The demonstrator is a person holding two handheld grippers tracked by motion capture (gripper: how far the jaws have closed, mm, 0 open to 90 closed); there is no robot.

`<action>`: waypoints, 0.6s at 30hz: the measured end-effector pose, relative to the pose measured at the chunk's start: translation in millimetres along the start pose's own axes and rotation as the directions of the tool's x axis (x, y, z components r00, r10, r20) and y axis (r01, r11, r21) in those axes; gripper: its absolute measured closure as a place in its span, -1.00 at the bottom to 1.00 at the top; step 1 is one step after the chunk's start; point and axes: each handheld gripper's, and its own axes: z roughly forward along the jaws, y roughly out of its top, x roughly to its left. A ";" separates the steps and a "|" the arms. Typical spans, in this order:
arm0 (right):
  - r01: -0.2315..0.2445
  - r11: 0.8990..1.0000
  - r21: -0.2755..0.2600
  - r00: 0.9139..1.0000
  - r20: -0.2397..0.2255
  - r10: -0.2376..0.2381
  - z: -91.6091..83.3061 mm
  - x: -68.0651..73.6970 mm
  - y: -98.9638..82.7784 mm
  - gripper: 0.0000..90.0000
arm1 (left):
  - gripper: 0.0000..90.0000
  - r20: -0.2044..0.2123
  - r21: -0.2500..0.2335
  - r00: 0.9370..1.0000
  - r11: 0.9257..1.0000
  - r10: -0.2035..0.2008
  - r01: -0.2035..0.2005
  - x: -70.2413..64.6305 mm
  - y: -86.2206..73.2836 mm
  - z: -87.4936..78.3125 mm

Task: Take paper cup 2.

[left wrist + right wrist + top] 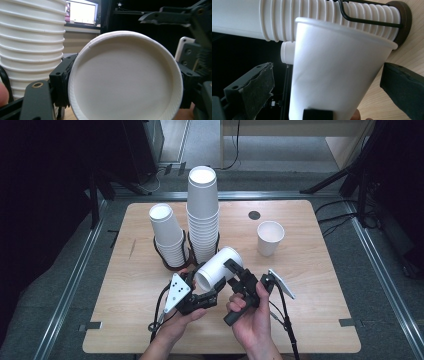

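One paper cup (216,266) lifted off the bench, lying tilted just in front of the taller cup stack (203,215), clamped at the rim by left tongs (212,289); right tongs (239,271) spread wide, flanking its body without pressing. Already set upright right of that stack: single cup (270,237). Left to do, likely: placing this one
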 end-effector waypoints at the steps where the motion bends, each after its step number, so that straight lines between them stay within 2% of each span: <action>1: -0.012 1.000 0.004 1.000 -0.002 0.012 1.5 -0.7 1.1 -1.00 | -0.50 0.001 -0.002 1.000 1.000 -0.003 0.003 0.1 0.1 -0.1; 8: -0.051 0.999 0.015 0.999 0.005 0.051 9.3 -5.1 6.6 -1.00 | -0.50 0.010 -0.002 1.000 1.000 0.006 -0.006 -2.9 -0.6 0.2; 14: -0.077 0.997 0.021 0.997 0.010 0.077 16.3 -7.8 8.1 -1.00 | -0.50 0.019 0.005 0.999 0.999 0.034 -0.034 -7.0 -2.3 1.7; 18: -0.087 0.996 0.023 0.996 0.009 0.087 17.8 -8.2 8.2 -0.93 | -0.50 0.027 0.002 0.999 1.000 0.028 -0.028 -7.0 -2.2 1.5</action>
